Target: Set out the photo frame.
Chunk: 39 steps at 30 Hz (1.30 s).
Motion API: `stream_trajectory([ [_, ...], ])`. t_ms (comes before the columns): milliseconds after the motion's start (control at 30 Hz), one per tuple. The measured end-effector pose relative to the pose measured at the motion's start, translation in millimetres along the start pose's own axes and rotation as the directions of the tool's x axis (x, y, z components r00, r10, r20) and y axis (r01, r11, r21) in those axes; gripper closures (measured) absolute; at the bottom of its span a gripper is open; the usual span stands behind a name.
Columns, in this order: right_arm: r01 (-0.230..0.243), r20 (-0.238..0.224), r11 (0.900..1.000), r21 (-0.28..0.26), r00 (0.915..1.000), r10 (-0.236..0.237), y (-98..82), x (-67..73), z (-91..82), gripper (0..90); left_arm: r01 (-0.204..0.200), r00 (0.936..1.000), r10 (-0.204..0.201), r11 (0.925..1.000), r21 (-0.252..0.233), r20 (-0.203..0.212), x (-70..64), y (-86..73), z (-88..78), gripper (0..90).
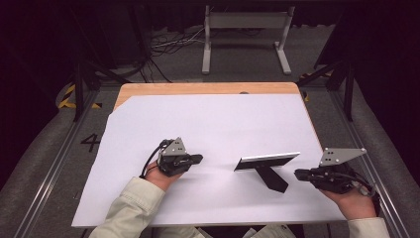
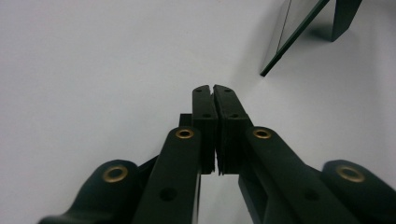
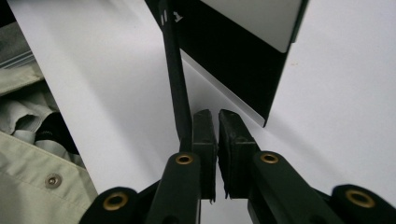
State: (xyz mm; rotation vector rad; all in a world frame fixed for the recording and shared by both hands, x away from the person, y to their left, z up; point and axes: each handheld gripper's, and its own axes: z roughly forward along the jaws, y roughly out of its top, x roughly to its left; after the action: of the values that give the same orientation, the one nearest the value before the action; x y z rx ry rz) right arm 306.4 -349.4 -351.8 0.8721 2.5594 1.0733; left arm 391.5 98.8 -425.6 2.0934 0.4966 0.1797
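Observation:
A black picture frame (image 1: 267,161) stands upright on the white sheet (image 1: 208,119), propped by its black back leg (image 1: 272,179), which points toward me. My left gripper (image 1: 198,158) rests on the sheet to the frame's left, aimed at it, apart from it. In the left gripper view my left gripper (image 2: 213,88) has its pads together with nothing between them, and the frame's edge (image 2: 299,28) sits at upper right. My right gripper (image 1: 298,173) lies right of the leg. In the right gripper view my right gripper (image 3: 218,114) is all but closed and empty, just short of the frame's back (image 3: 243,56) and leg (image 3: 175,70).
The white sheet covers a wooden table whose bare edge (image 1: 198,89) shows at the back. Beyond it on the floor are cables (image 1: 163,47) and a white metal stand (image 1: 245,34). A pale sleeve (image 3: 28,177) lies at the left of the right gripper view.

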Motion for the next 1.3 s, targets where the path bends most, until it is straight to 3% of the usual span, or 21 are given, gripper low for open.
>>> stream_trajectory([
  [267, -0.026, 0.019, 0.999, -0.029, 0.9994, 0.027, -2.4, -3.6, -6.0, 88.3, 0.025, 0.9994, -0.025, 0.9995, 0.017, 0.022, -3.1, 7.8, 20.7, 90.0],
  [500, -0.032, 0.023, 0.999, -0.036, 0.9992, 0.033, -3.1, -4.3, -7.6, 88.4, 0.015, 0.9996, -0.016, 0.9992, 0.036, 0.025, -6.3, 13.4, 35.7, 90.0],
  [733, -0.051, 0.033, 0.997, -0.054, 0.9981, 0.053, -5.8, -5.3, -10.5, 89.1, -0.004, 0.9983, 0.000, 0.9976, 0.069, 0.057, -12.6, 23.3, 55.6, 90.0],
  [1033, -0.076, 0.052, 0.994, -0.084, 0.9955, 0.080, -8.5, -8.7, -13.9, 89.5, 0.008, 0.9970, -0.015, 0.9961, 0.088, 0.076, -13.7, 27.5, 77.1, 90.0],
  [1300, -0.089, 0.073, 0.991, -0.099, 0.9926, 0.097, -9.6, -11.7, -12.7, 89.5, -0.033, 0.9964, 0.025, 0.9949, 0.095, 0.081, -17.8, 31.8, 86.2, 90.0],
])
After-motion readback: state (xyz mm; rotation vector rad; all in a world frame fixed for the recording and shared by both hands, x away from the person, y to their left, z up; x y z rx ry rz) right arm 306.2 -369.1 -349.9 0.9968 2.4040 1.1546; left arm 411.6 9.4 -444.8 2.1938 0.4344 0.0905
